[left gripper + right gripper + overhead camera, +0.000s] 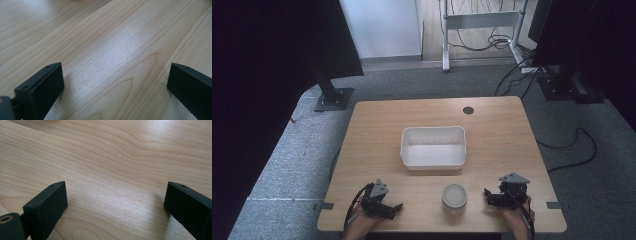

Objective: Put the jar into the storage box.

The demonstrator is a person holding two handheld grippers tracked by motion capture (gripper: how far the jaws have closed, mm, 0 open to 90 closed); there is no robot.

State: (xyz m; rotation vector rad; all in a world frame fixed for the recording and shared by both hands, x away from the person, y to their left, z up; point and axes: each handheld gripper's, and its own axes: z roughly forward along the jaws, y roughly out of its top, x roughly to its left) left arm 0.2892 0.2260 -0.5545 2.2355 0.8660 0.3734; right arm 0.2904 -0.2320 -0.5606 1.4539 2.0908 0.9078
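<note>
Two grippers rest near a jar at the table's near edge.

The left gripper (388, 206) and right gripper (494, 196) sit low over the wooden table (377, 130), each with jaws spread wide and holding nothing. The lidded jar (454, 198) stands upright between them, apart from both. A white tub (433, 147) sits just beyond the jar, mid-table.
</note>
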